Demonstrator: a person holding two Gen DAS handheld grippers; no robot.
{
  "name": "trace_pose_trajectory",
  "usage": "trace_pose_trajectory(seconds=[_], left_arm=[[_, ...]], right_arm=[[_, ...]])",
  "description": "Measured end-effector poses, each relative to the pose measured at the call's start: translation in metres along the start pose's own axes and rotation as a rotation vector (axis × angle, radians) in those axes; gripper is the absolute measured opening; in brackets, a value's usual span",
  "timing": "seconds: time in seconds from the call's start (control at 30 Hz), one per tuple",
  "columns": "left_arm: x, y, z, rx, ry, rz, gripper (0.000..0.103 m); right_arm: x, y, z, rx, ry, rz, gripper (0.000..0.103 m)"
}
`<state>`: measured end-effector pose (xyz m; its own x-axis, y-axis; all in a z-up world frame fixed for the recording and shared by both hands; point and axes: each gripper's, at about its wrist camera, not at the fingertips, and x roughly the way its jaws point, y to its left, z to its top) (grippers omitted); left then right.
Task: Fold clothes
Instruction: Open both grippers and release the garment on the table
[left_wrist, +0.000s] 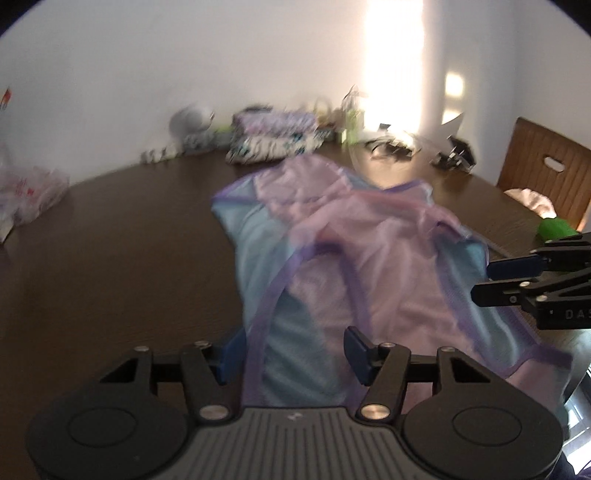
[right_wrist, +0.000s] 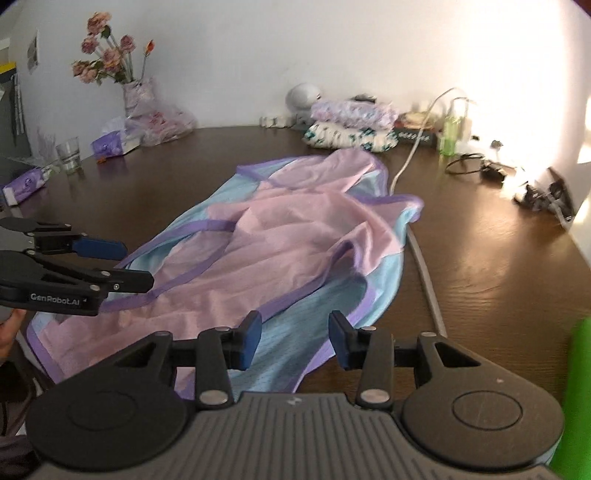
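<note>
Two open claws (left_wrist: 291, 350) (right_wrist: 295, 341), one garment (right_wrist: 280, 243), two folded piles (right_wrist: 351, 123).

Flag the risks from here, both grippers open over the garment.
1. The garment is thin and rumpled; the left hand-held gripper may pinch several layers.
2. A white cable runs beside its edge; the right hand-held gripper could snag it.
3. Folded clothes lie close behind; dragging may disturb them.

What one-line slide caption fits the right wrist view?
Open right gripper poised over a sheer pink-and-blue garment with purple trim spread on a dark wooden table, open left gripper alongside.
</note>
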<state>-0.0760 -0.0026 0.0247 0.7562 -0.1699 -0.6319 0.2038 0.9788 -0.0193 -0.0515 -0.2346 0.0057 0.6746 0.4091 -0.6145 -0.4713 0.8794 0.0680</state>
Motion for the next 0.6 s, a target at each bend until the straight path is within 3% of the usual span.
trace_pose_trajectory(seconds=[0.17,0.23,0.3,0.37,0.53,0.6], left_arm=[[-0.015,0.022,-0.01,-0.082,0.046,-0.004,0.048],[-0.021,0.039,0.002,-0.162,0.03,-0.109,0.049],[-0.006,0.041,0.019,-0.124,0.011,-0.085,0.06],[0.01,0.043,0.036,-0.086,-0.009,-0.06,0.069],[0.048,0.045,0.071,-0.02,-0.053,-0.032,0.069],[0.061,0.041,0.074,-0.014,-0.024,-0.041,0.066]], right_arm=[[0.003,0.004,0.002,-0.024,0.016,0.002,0.041],[-0.002,-0.002,0.008,0.015,0.002,0.019,0.041],[-0.008,-0.01,0.015,0.062,-0.027,0.03,0.041],[-0.004,-0.018,0.024,0.088,-0.047,-0.027,0.042],[0.018,-0.033,0.036,0.111,-0.057,-0.143,0.041],[0.028,-0.033,0.039,0.095,-0.035,-0.149,0.038]])
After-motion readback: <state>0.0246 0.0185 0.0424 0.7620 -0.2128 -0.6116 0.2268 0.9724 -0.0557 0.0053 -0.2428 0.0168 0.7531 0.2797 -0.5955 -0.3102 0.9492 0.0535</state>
